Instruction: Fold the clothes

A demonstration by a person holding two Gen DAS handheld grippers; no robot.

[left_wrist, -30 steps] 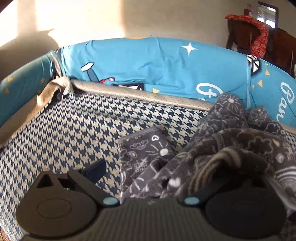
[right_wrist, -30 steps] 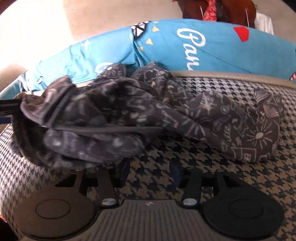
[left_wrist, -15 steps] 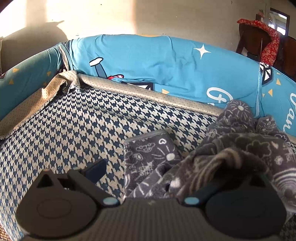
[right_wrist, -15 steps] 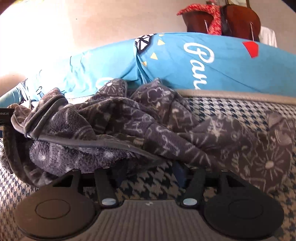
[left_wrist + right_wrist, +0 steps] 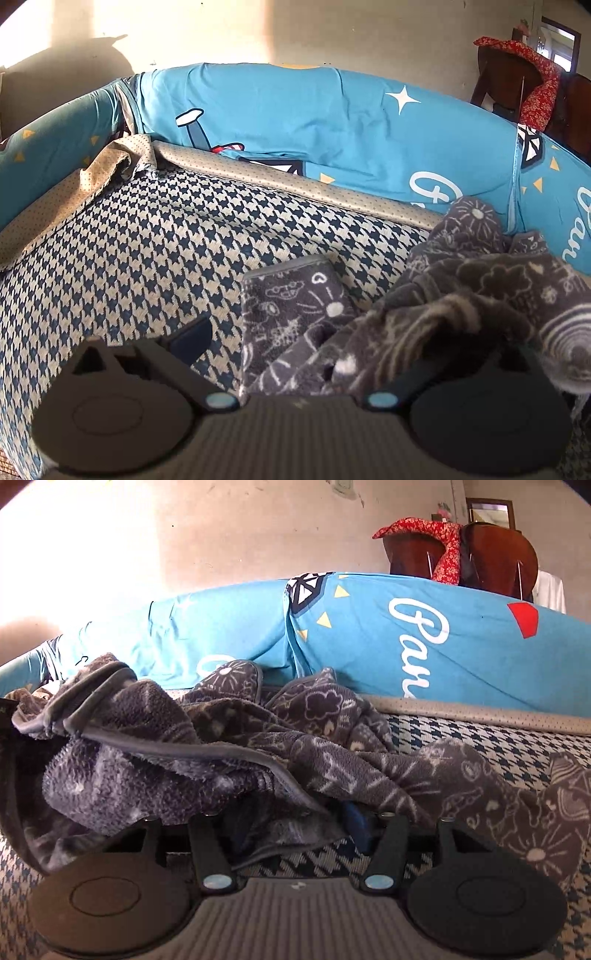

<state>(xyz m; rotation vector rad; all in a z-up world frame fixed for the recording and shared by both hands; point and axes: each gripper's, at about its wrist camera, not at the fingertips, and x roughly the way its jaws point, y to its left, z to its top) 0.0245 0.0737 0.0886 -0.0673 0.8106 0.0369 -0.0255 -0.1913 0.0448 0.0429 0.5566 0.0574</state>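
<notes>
Has slid the right hand-held gripper (image 5: 295, 827) in under the crumpled grey garment (image 5: 332, 768) in front of the blue cushion (image 5: 443, 657), jaws half-wide around an unpinched hem, left hand-held gripper (image 5: 306, 343) wide, likely readying a lift.

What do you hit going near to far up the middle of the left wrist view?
Left gripper → grey patterned garment → houndstooth cover → tan dotted edging → blue printed cushion → wall.
</notes>
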